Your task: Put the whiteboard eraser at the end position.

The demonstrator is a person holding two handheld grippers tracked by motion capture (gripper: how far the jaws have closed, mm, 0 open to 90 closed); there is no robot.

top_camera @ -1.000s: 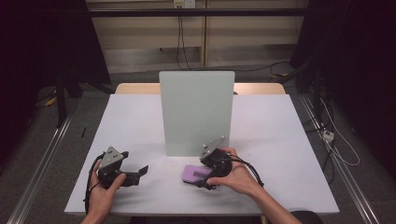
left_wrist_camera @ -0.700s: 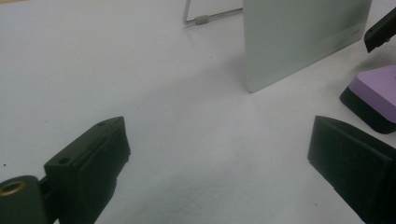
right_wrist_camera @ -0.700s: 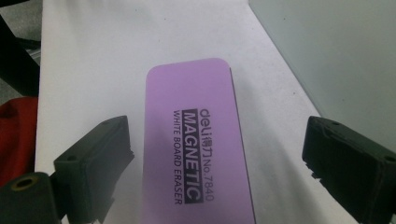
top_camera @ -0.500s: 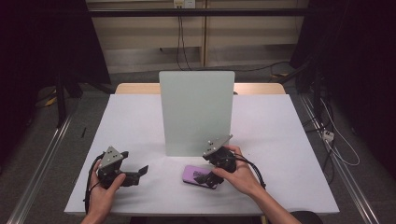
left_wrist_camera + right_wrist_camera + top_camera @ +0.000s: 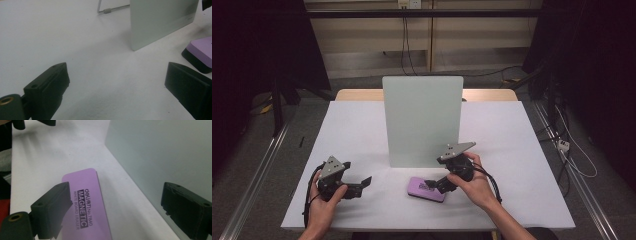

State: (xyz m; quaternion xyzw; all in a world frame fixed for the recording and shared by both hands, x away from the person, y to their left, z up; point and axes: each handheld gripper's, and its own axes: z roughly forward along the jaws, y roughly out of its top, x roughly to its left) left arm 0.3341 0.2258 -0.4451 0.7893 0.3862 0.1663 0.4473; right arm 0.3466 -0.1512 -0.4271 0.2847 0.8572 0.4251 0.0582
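Note:
A purple magnetic whiteboard eraser [image 5: 427, 189] lies flat on the white table [image 5: 512, 140], just in front of an upright whiteboard panel [image 5: 422, 120]. My right gripper [image 5: 433, 184] hovers over the eraser's right end. Its jaws have just been opening and stand wide apart, gripping nothing. In the right gripper view the eraser [image 5: 82, 182] lies below the left jaw and the whiteboard [image 5: 162, 152] is close on the right. My left gripper [image 5: 364, 182] rests open at the front left, pointing toward the eraser [image 5: 200, 50], with bare table between its fingers [image 5: 47, 85].
The whiteboard [image 5: 160, 20] stands on a wire foot [image 5: 107, 10] near the table's middle. Dark floor, rails and cables surround the table. The table's front edge is close behind both hands.
My right gripper has lifted a little and drifted right, its jaws wider than before. The eraser stays flat on the table. The left gripper has not moved.

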